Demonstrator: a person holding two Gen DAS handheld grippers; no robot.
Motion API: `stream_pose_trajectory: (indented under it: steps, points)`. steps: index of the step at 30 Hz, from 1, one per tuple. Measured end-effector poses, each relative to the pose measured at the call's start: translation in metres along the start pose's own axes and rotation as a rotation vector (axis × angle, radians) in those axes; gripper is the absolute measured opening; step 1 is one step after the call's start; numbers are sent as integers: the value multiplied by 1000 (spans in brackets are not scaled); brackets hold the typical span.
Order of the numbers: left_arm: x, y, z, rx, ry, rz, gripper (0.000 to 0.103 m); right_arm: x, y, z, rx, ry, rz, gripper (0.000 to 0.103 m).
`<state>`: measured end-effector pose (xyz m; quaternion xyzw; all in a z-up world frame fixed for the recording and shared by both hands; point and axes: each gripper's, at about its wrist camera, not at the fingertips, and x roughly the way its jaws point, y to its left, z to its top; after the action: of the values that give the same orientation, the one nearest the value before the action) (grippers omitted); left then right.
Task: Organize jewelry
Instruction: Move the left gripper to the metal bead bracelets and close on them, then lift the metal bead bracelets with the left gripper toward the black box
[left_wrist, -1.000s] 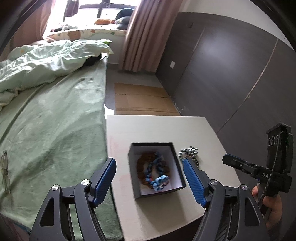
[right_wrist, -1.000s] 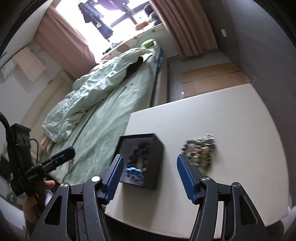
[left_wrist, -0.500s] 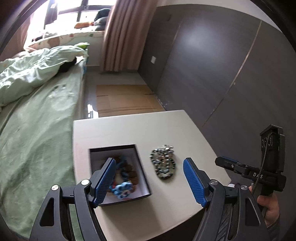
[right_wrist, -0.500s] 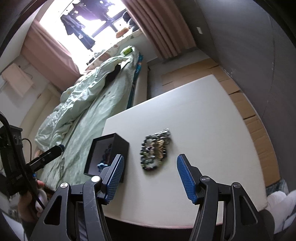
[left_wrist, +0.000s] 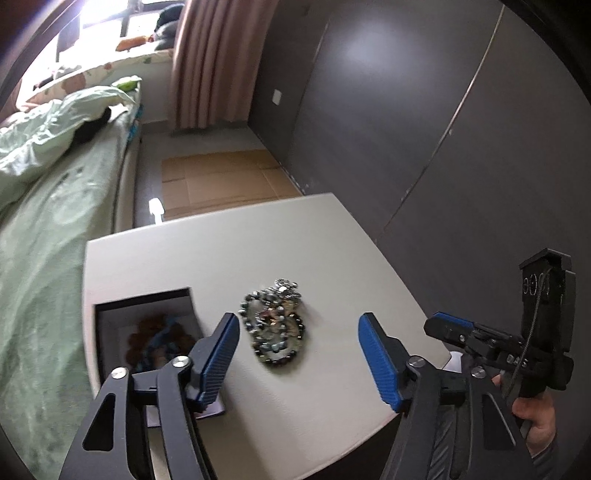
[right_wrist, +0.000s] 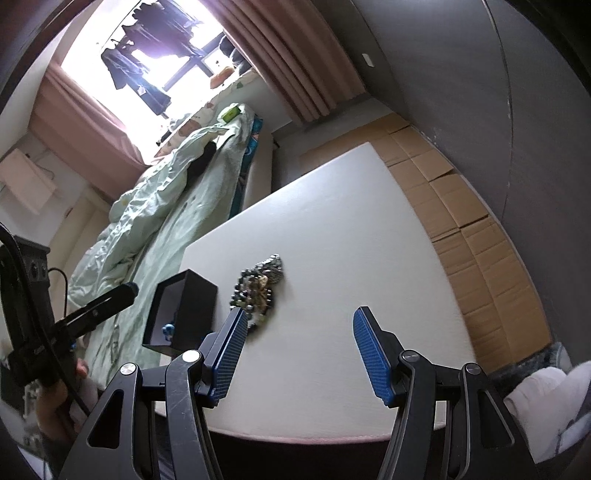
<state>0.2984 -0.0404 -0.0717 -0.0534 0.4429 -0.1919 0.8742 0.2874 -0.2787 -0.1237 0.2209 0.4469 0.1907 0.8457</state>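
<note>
While you hold both grippers over the table (left_wrist: 229, 254), entries run near to far.
Left gripper (left_wrist: 297, 354): your jaws are closing, nothing between them.
Right gripper (right_wrist: 297, 350): your jaws stand apart, holding nothing.
Bead pile (left_wrist: 275, 325): loose on the table, just beyond your left fingertips.
Box (left_wrist: 147, 332): black, open, beads inside, left of the pile.
Bed (left_wrist: 44, 221): beyond the table.

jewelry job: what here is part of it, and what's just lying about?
Part of the job:
- tangled pile of dark beaded bracelets on the white table
- open black square box holding blue and brown beads
- left tool, closing on nothing
- right tool, open

Lying about:
- green bedding
- flattened brown cardboard
- pink curtain
</note>
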Motion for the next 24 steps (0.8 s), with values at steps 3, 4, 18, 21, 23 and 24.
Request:
stream_pose_trajectory:
  steps: [3,4,18,21,23,24]
  points:
    - [16,-4,1,4,32,6,61,-1,-7,-2,23,-11,14,94]
    - [22,-5,2,5,45,10,57,-2,-10,-4,33,-25,15,95]
    - [94,-7,-3,-9,197,58,29,21,-28,-14,82,-2,-4,95]
    - [103,-8,-4,-3,217,75,23,23,-30,-16,89,7,7,95]
    - [108,-11,-6,19,232,83,23,24,-33,-17,97,10,11,95]
    - [111,-13,-9,40,241,94,23,25,-34,-17,100,13,16,95]
